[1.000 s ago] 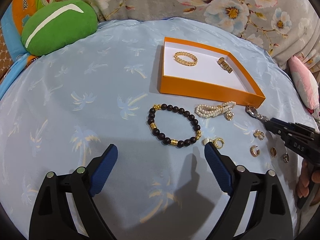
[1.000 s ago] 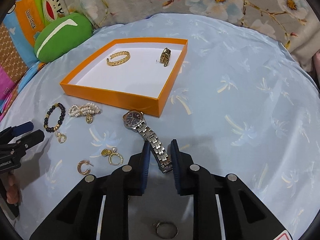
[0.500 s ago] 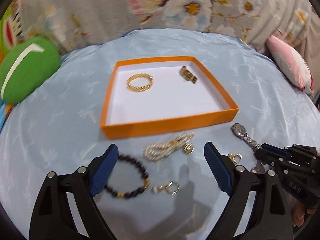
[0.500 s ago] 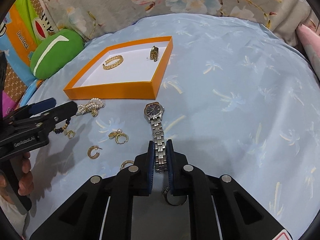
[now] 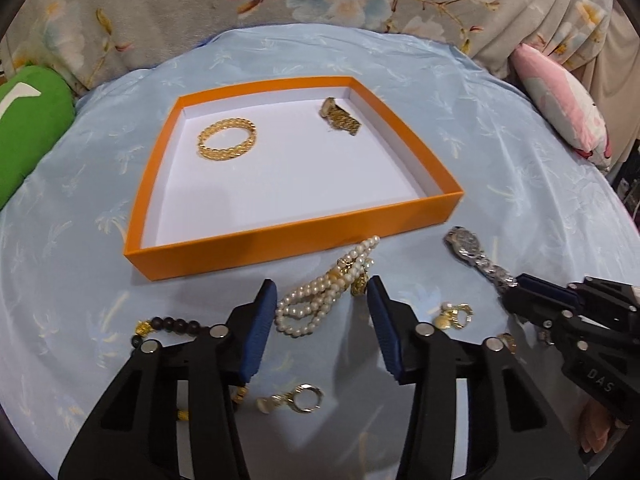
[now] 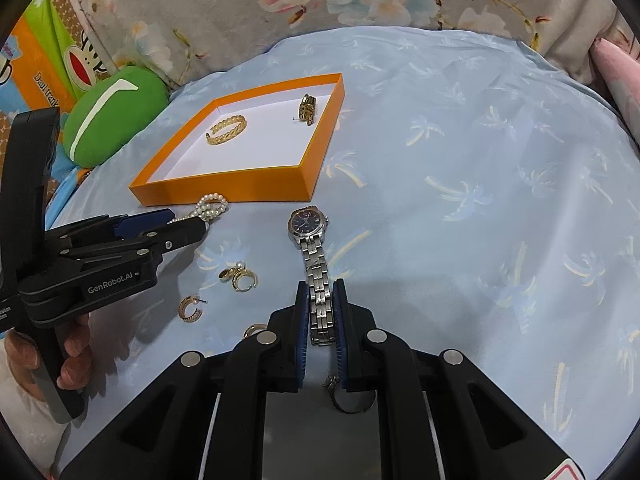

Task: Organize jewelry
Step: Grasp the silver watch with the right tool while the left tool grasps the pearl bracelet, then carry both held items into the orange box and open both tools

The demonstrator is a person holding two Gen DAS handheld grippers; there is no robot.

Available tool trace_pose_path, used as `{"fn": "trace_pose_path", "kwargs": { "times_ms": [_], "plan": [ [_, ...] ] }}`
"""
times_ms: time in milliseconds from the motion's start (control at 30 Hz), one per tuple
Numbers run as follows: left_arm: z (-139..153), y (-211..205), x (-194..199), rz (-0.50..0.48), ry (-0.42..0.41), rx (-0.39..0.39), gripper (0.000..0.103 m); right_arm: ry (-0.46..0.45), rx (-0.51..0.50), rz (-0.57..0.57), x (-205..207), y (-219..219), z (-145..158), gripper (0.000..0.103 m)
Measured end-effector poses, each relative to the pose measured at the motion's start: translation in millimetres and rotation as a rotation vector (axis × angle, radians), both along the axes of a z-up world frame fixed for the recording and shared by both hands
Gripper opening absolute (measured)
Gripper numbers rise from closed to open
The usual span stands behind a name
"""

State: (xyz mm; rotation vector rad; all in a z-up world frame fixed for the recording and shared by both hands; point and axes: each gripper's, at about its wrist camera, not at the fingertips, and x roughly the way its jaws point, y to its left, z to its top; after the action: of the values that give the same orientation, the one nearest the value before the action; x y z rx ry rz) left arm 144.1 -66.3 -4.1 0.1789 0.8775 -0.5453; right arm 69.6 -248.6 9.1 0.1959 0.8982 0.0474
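An orange tray [image 5: 288, 236] [image 6: 224, 190] holds a gold bracelet [image 5: 227, 143] and a gold watch band piece [image 5: 340, 117]. My left gripper [image 5: 322, 294] is open, its fingers on either side of a pearl bracelet [image 5: 324, 292] lying in front of the tray. My right gripper [image 6: 321, 294] is shut on the band of a silver watch [image 6: 309, 226], also seen in the left wrist view [image 5: 466, 246]. A black bead bracelet [image 5: 168, 325] lies at the left finger.
Gold earrings [image 6: 238, 276] [image 6: 190, 307] and small pieces [image 5: 298, 398] [image 5: 454, 316] lie scattered on the blue cloth [image 6: 480, 200]. A green cushion [image 6: 112, 120] sits far left, a pink cushion [image 5: 560, 100] far right.
My left gripper has moved forward onto the pearl bracelet and its fingers have narrowed around it. My right gripper has closed on the watch band.
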Motion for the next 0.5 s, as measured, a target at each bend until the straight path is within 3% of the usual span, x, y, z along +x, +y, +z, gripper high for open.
{"fn": "trace_pose_path", "kwargs": {
  "times_ms": [33, 167, 500],
  "plan": [
    [0.3, -1.4, -1.3, -0.002, 0.002, -0.001, 0.026, 0.001, 0.008, 0.001, -0.5, 0.6, 0.4, 0.011],
    [2.4, 1.3, -6.8, -0.003, 0.035, -0.045, 0.024, -0.009, 0.030, 0.000, -5.7, 4.4, 4.9, 0.010],
    [29.1, 17.2, -28.8, 0.014, 0.013, -0.106, 0.019, -0.071, 0.088, -0.036, -20.4, -1.9, 37.5, 0.010]
  ]
}}
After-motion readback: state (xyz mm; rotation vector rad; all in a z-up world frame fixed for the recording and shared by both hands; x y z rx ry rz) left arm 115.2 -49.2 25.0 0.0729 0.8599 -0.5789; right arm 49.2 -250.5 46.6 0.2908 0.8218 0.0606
